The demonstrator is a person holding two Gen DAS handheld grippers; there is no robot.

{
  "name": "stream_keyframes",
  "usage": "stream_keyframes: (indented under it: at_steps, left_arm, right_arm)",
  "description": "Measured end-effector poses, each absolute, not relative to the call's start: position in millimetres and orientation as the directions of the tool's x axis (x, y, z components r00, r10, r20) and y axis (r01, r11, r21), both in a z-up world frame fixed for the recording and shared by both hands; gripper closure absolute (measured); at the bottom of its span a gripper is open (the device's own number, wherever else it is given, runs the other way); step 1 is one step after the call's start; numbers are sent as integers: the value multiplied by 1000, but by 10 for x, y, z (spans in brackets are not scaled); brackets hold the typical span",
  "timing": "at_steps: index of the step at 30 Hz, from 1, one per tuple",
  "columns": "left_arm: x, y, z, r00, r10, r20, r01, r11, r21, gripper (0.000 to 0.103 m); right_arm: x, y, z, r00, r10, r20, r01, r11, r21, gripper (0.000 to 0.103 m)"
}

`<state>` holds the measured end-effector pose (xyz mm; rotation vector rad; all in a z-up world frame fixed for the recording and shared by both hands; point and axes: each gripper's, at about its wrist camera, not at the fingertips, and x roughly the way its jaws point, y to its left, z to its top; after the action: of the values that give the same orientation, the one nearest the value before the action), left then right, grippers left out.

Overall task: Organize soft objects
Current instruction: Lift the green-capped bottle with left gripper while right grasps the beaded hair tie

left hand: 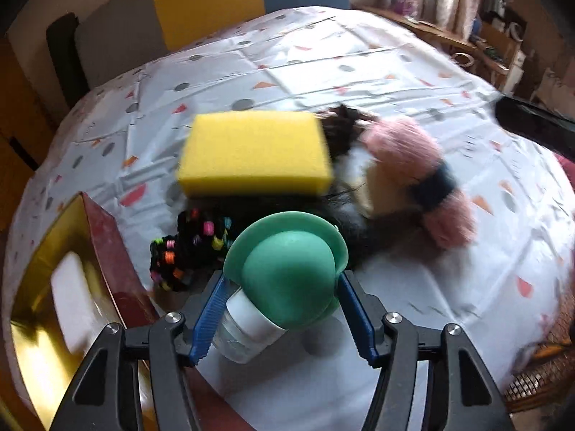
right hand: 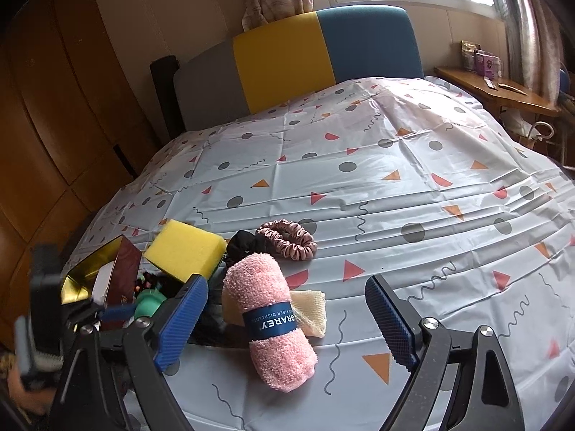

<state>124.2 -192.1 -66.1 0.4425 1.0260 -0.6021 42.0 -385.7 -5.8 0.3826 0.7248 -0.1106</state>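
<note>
1. Grip first: the left gripper (left hand: 284, 287) has a green silicone cap (left hand: 287, 273), fitted on a white-collared clear piece, sitting between its blue jaws. The right jaw touches the green rim; the left jaw lies along the white collar. Whether they truly pinch it I cannot tell.
2. The right gripper (right hand: 287, 309) hangs with its jaws wide and nothing in them, straddling a rolled pink dishcloth (right hand: 273, 323) with a blue band that lies on the patterned sheet (right hand: 395, 179) of the bed.
3. The soft things sit in one cluster: a yellow sponge (left hand: 255, 154) at the back, a black knit piece with coloured beads (left hand: 190, 248) just beside the green cap, the pink roll to the right, a beige mesh cloth (right hand: 312, 309) under it, and a pink scrunchie (right hand: 287, 239) and a black scrunchie (right hand: 239, 244) behind it. A gold-lined box (left hand: 46, 287) with something white inside stands open at the left, near the pile.
4. Risk: the cap is smooth and domed, so a partial or off-centre squeeze could make it squirt out or tilt away.
5. Risk: the beaded piece lies close enough that a jaw may snag it and drag it along.
6. Risk: a loose hold may let the cap fall short of the box.
</note>
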Motion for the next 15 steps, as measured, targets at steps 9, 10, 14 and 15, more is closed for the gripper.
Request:
stream_keyframes:
  at_steps: [9,10,14,15]
  left_arm:
    - [647,-1867,-804,288,-347,-893,676,734,-68,28]
    - [616,-1862,-797,289,-355,-889,676,733,-73,28]
    - [571,-1895,-813,303,-334,-892,676,736,-46,28]
    - [613,-1902,-842,306,-327,-894,675,737,-39,28]
  right_arm:
    - [409,-3842,-74,737,18,-676,238,929,284,13]
    - [404,-3846,-74,737,17,-675,239,928,285,13]
    - [401,-3857,-71,739,17,-673,240,927,288,13]
    - [397,-3854,-64,741,18,-671,239,927,288,13]
